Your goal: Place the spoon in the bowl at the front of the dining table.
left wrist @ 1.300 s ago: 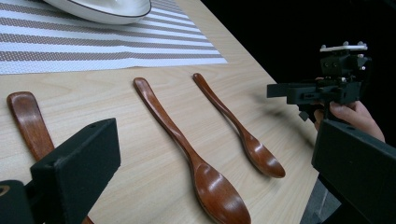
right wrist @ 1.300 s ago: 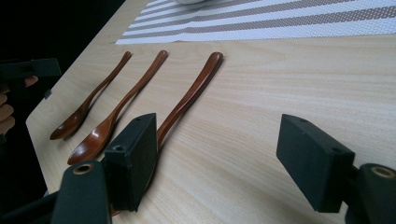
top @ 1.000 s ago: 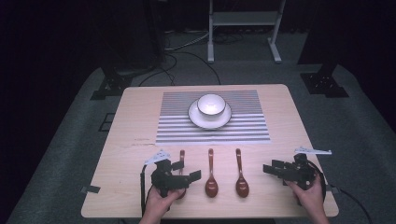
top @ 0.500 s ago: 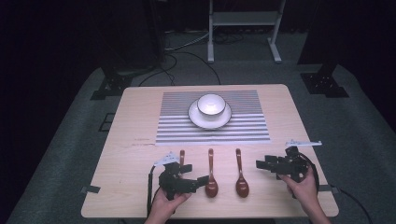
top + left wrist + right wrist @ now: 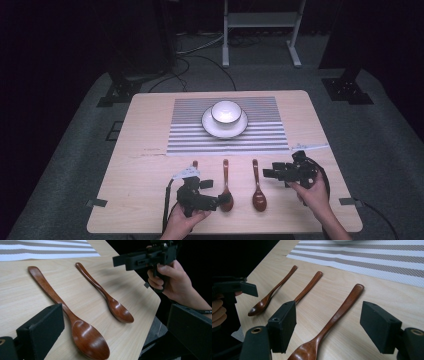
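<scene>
My left gripper (image 5: 214, 196) is spread wide, empty, beside middle spoon (image 5: 226, 186); spoon's long axis runs toward the mat (image 5: 260, 141). Right gripper (image 5: 276, 171) also wide apart, w/ nothing, near right spoon (image 5: 258, 187).

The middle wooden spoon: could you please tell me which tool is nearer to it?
Left. The left tool sits right beside the middle spoon, its open jaws at the bowl end. The right tool hangs beyond the right-hand spoon, farther away.
</scene>
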`<state>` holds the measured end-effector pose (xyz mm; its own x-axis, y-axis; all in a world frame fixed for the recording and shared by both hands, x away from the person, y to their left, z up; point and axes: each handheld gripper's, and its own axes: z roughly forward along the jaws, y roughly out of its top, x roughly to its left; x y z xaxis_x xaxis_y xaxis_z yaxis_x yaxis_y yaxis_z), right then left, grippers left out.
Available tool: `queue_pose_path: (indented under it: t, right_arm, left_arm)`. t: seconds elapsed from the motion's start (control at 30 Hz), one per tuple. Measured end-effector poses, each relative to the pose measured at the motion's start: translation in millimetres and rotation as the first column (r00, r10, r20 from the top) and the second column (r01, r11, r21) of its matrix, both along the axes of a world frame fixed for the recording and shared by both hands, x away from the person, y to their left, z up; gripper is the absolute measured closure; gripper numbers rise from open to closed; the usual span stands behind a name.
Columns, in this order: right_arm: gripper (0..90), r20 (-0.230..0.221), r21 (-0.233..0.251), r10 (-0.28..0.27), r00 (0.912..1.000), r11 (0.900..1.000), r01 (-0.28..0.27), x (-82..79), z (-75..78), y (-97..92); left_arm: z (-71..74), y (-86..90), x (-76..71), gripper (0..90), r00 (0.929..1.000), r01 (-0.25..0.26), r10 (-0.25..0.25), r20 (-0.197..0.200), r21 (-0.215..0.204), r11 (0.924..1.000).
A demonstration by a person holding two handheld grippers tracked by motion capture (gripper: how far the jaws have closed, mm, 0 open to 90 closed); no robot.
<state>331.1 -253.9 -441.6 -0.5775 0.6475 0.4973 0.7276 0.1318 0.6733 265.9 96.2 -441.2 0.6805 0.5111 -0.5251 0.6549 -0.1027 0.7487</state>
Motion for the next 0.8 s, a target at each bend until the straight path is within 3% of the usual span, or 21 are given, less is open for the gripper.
queue_pose_path:
  t: [0.17,0.33,0.53,0.8]
  right_arm:
    - [28.0,-0.007,-0.006,0.023,0.9997,0.9997,-0.023,3.4,2.8,10.0]
    - [28.0,-0.022,-0.002,0.052,0.9984,0.9986,-0.052,5.4,3.1,17.2]
    - [28.0,-0.035,-0.012,0.085,0.9958,0.9963,-0.086,8.3,3.7,28.1]
    - [28.0,-0.052,-0.017,0.108,0.9928,0.9939,-0.109,13.6,1.5,39.6]
  left_arm:
    - [-2.1,-7.4,-3.1,0.1,0.9994,0.03,-0.03,-0.016,0.002,0.9995]
    - [-5.1,-12.4,-4.5,0.1,0.9947,0.084,-0.084,-0.059,0.004,0.9964]
    - [-8.7,-15.2,-4.2,0.1,0.9911,0.1,-0.1,-0.088,-0.005,0.995]
    - [-12.7,-24.1,-8.9,0.1,0.9811,0.151,-0.15,-0.122,-0.004,0.9885]
